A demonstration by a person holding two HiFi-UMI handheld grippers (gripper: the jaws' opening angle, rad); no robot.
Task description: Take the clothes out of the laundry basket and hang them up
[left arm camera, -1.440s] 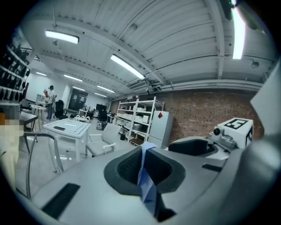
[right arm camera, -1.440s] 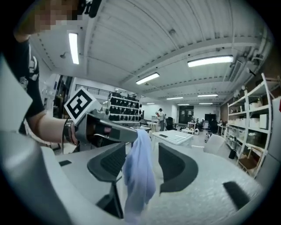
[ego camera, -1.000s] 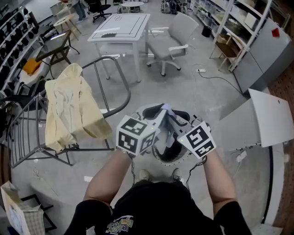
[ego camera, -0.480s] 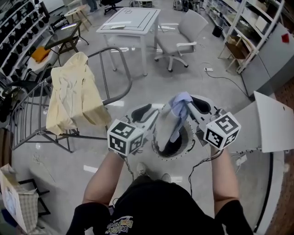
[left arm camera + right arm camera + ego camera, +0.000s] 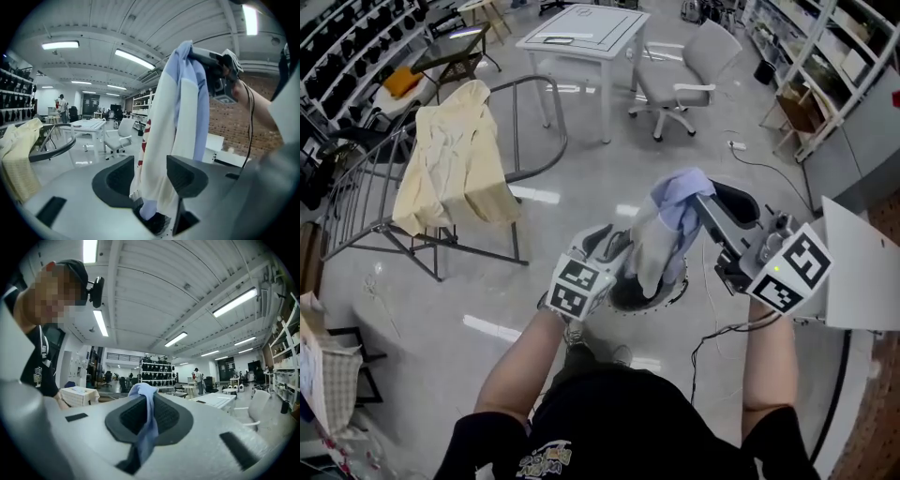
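My right gripper (image 5: 701,199) is raised and shut on a light blue and white garment (image 5: 667,225); its jaws have just closed a little tighter on the cloth (image 5: 143,392). The garment hangs down into the round dark laundry basket (image 5: 623,302). Lower down, by the basket, my left gripper (image 5: 614,244) has jaws that have just been opening. In the left gripper view the garment (image 5: 173,122) hangs loosely between the parted jaws of the left gripper (image 5: 152,180), and the right gripper (image 5: 213,65) holds its top. A pale yellow garment (image 5: 455,155) is draped over the metal rack (image 5: 534,141).
A white table (image 5: 581,33) and a grey office chair (image 5: 684,80) stand beyond the rack. Shelving (image 5: 825,66) lines the right side, with a white panel (image 5: 862,272) below it. A cable runs over the floor near the basket.
The right gripper has risen and swung right, lifting the blue and white garment out of the basket. The left gripper has let go of it, opened and dropped lower.
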